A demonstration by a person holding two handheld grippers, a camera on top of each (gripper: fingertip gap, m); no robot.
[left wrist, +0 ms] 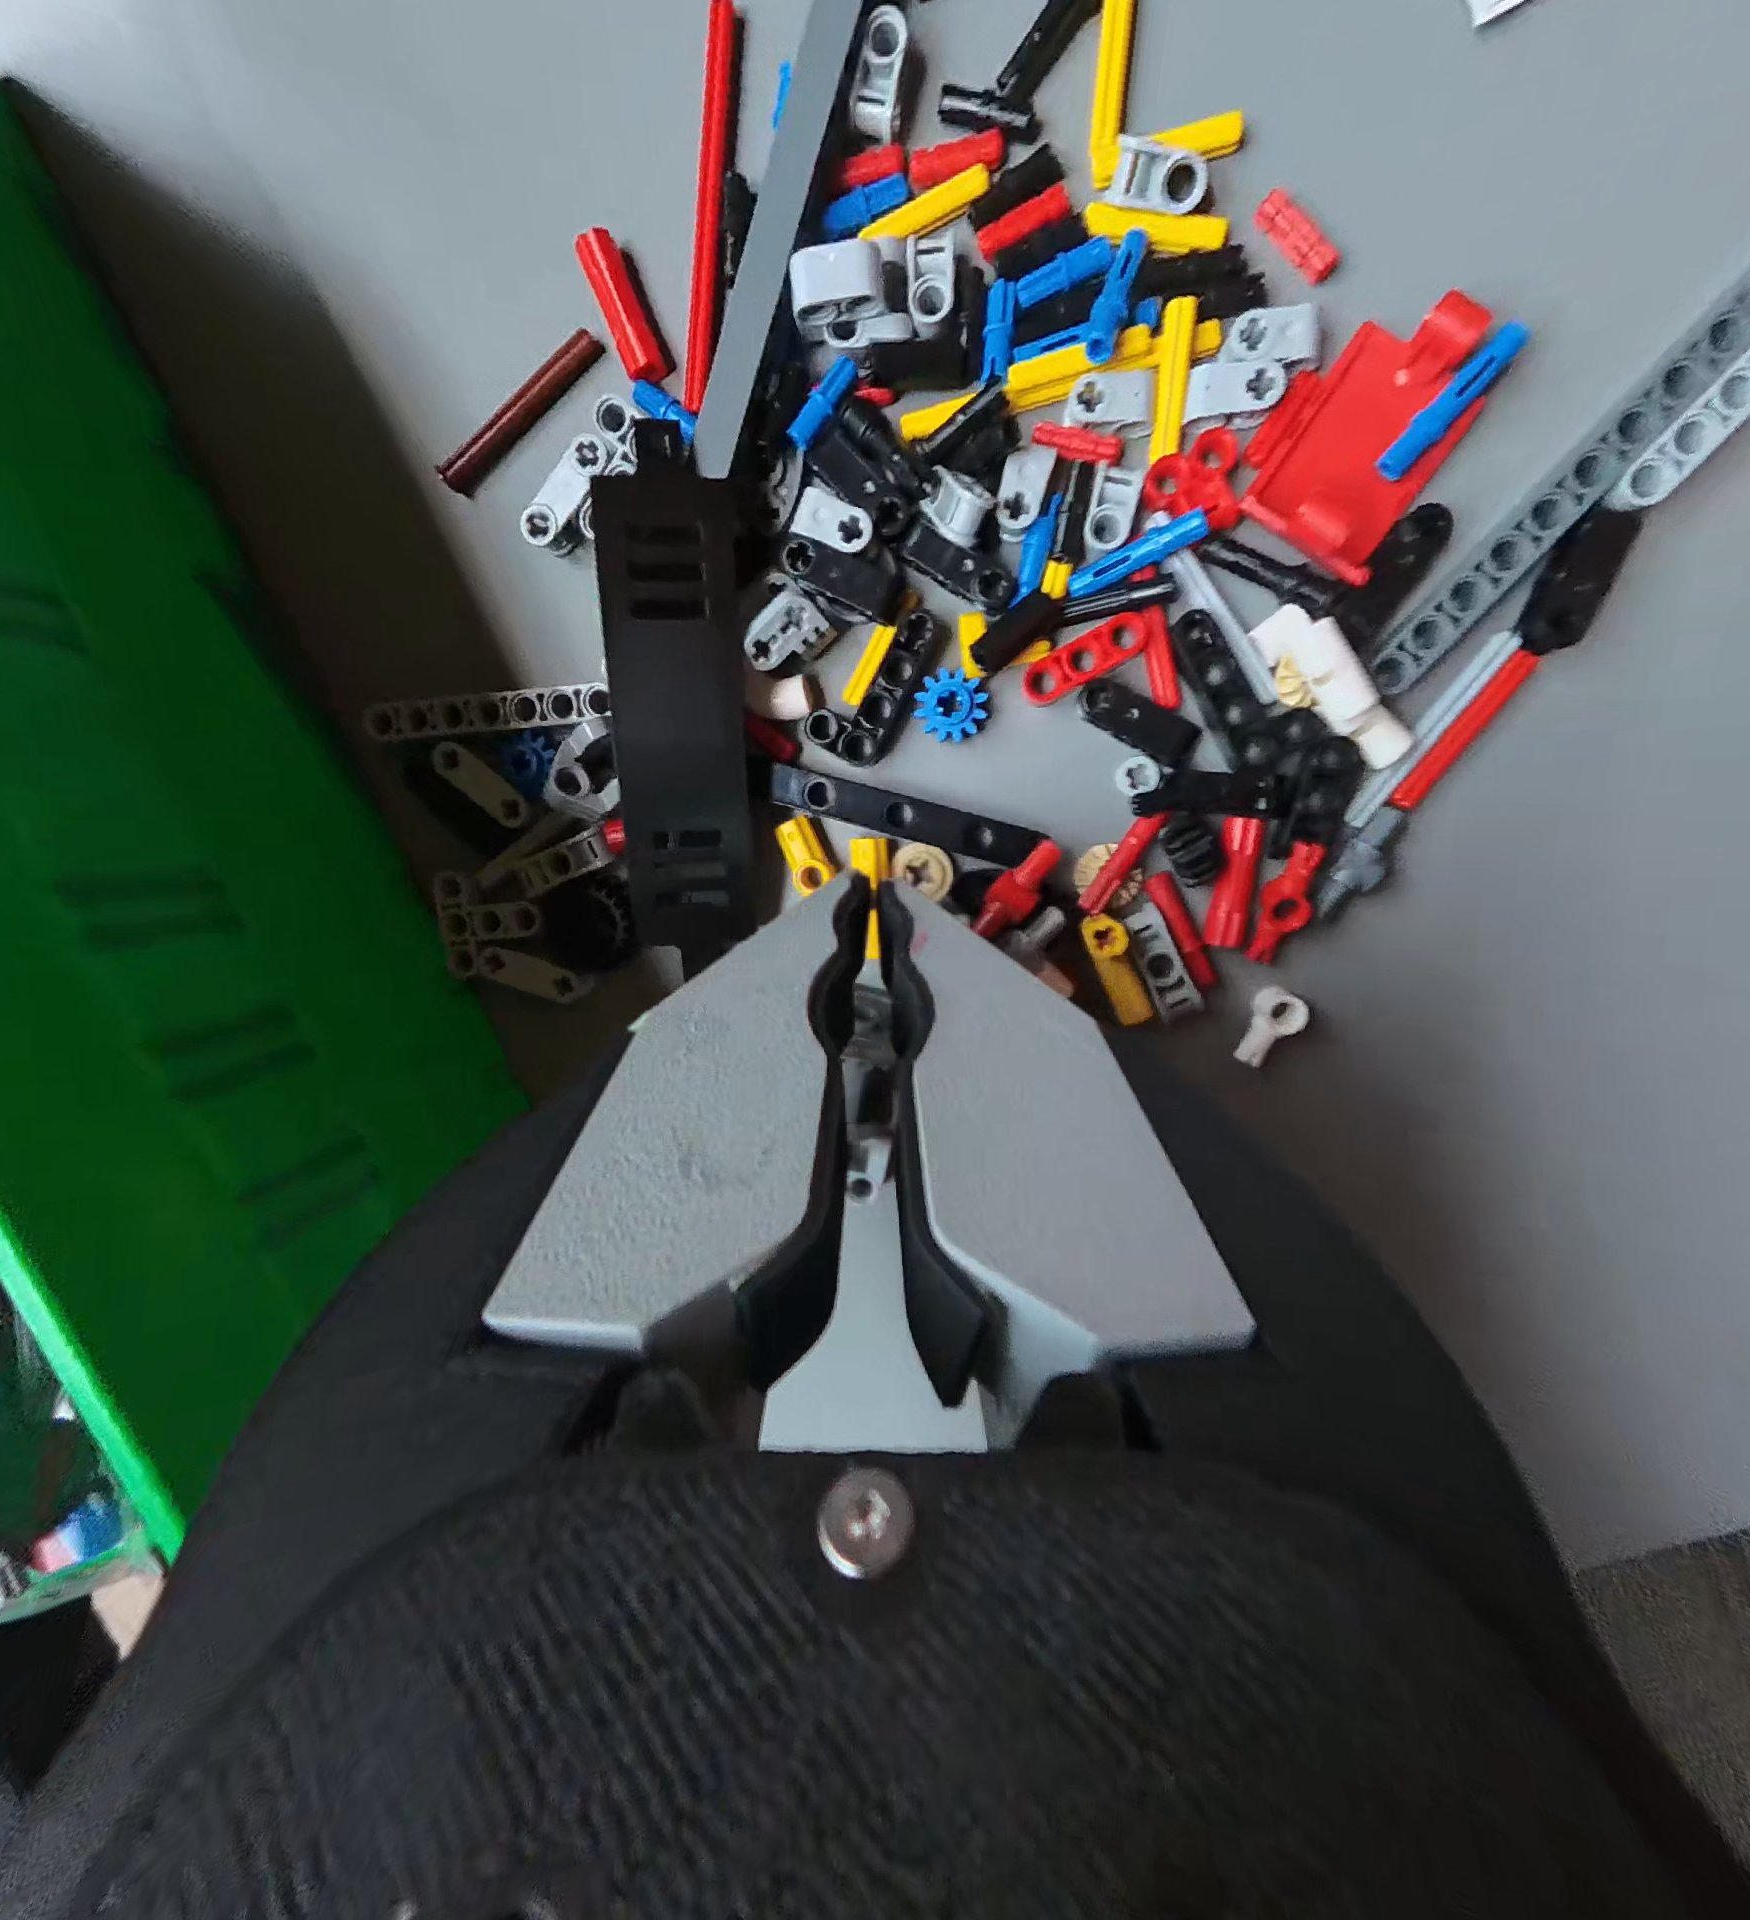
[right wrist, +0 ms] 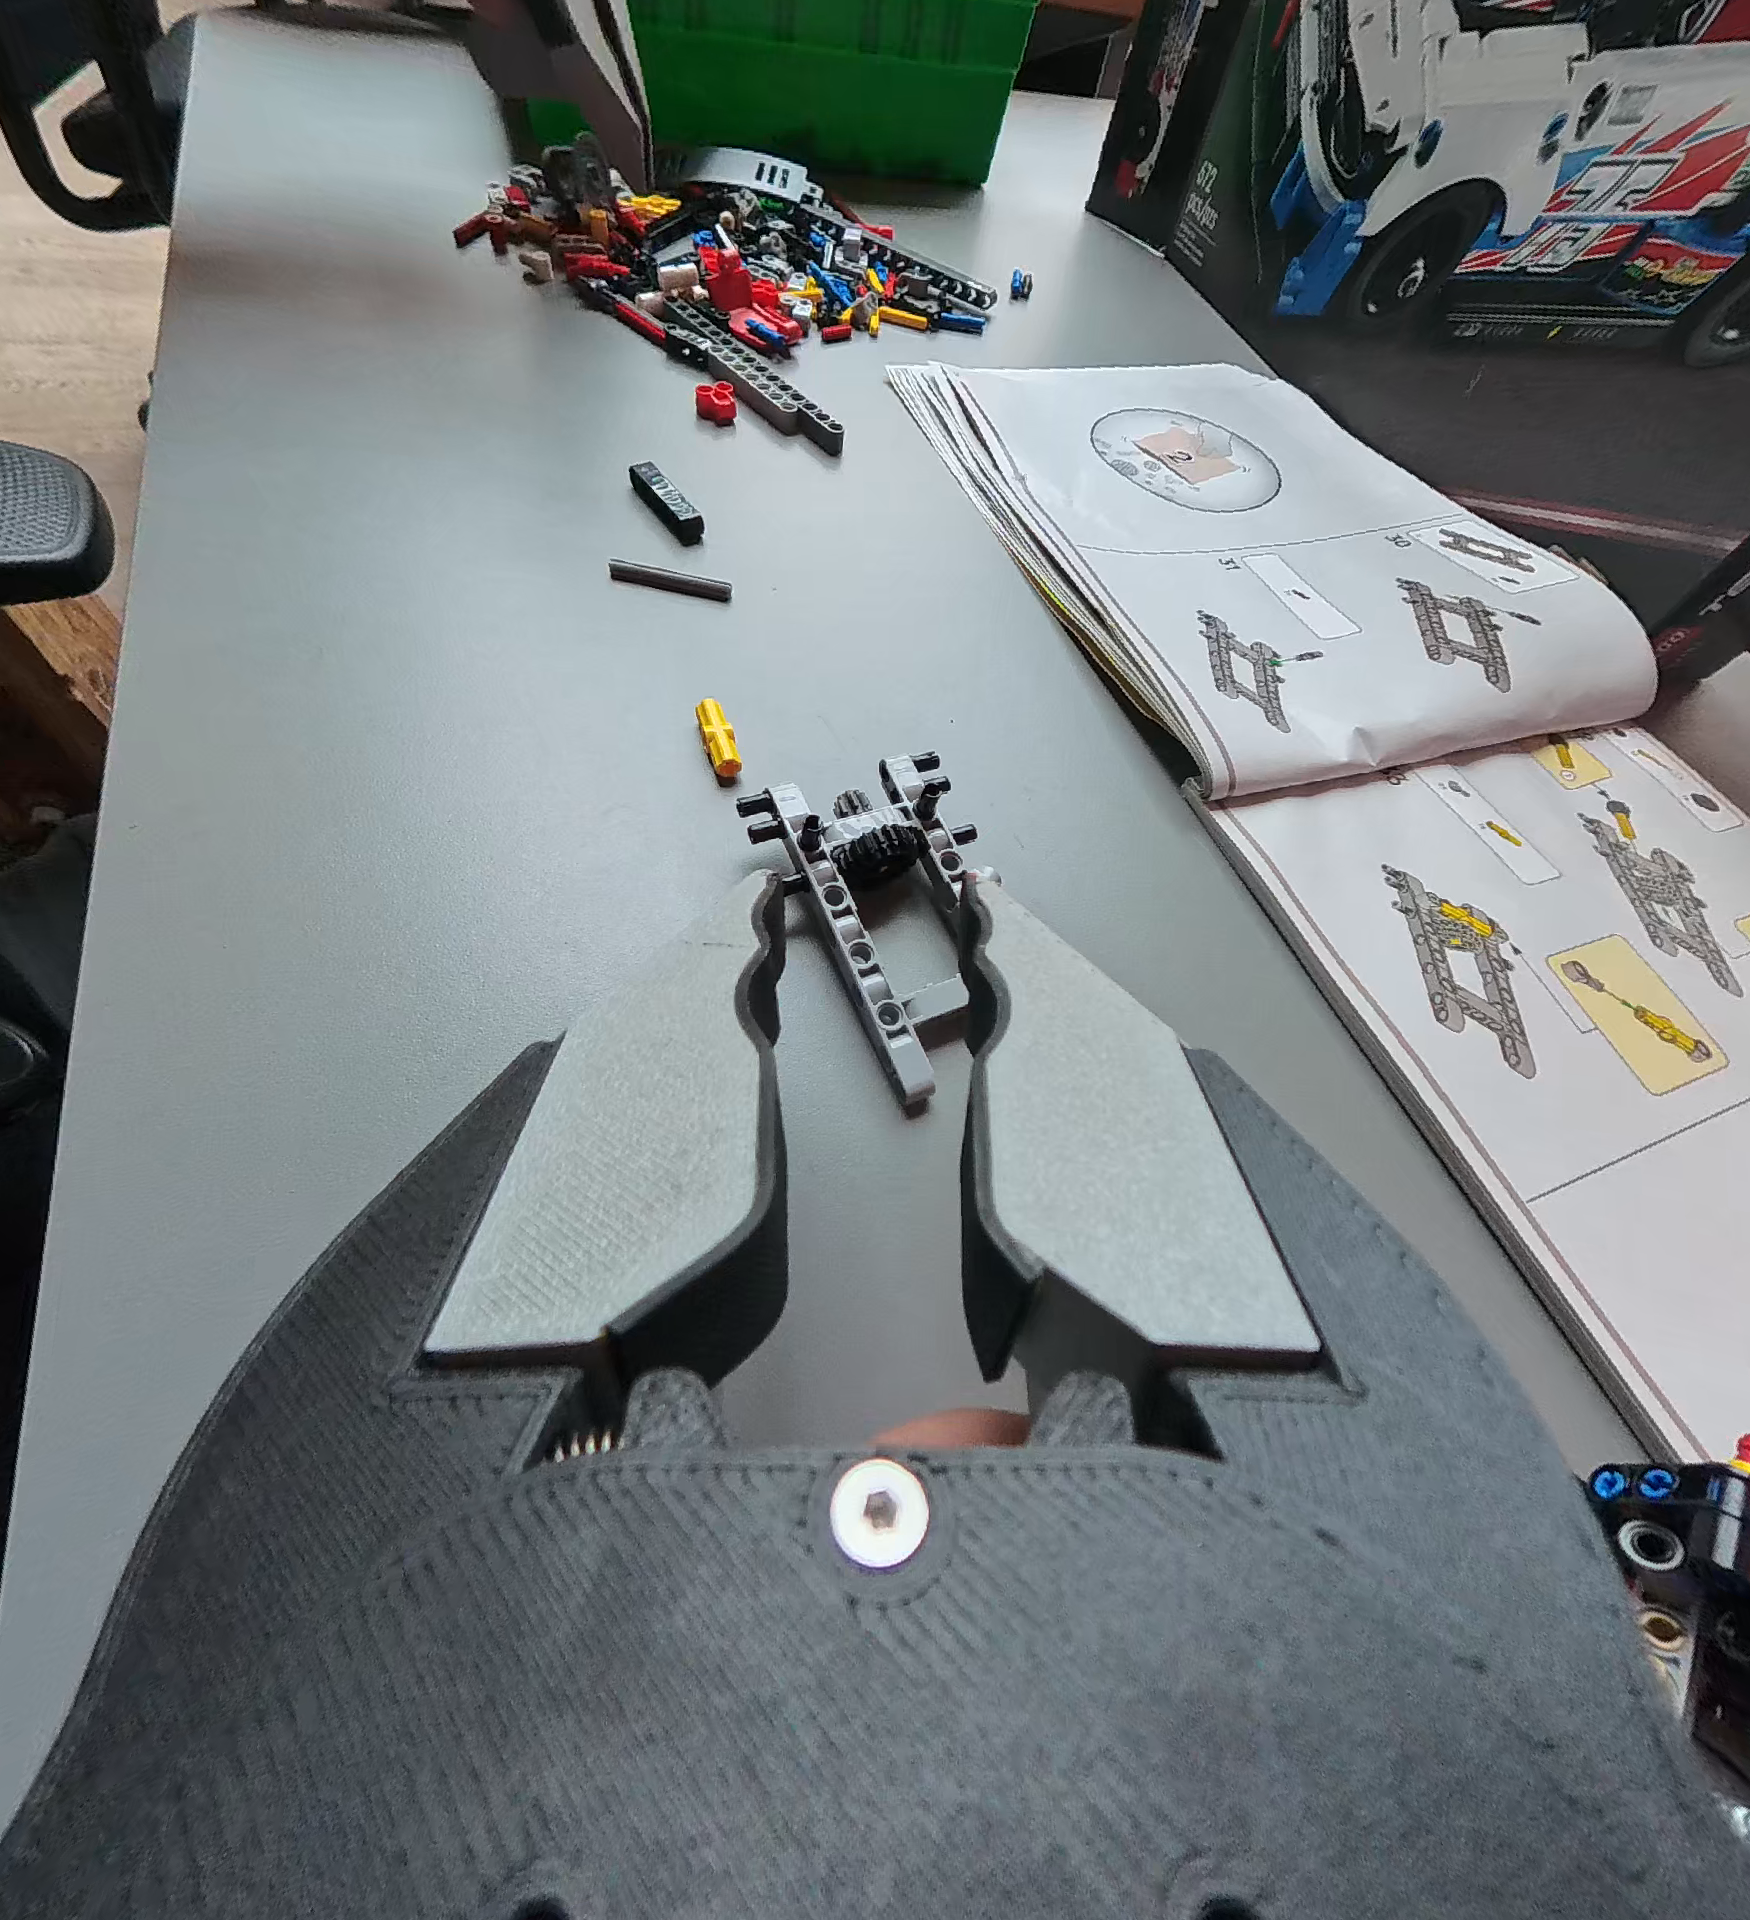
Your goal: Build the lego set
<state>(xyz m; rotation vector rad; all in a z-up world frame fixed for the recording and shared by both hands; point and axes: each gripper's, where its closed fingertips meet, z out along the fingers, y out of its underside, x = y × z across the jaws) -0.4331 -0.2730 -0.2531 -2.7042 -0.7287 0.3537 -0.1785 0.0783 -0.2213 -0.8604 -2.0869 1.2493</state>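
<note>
Though contents hidden, green bin (left wrist: 123, 727) beside pieces (left wrist: 1058, 468).

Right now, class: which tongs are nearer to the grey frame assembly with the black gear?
Right. The right tongs are open, with the grey frame assembly lying between their tips. The left tongs are far off at the loose parts pile, nearly closed.
</note>
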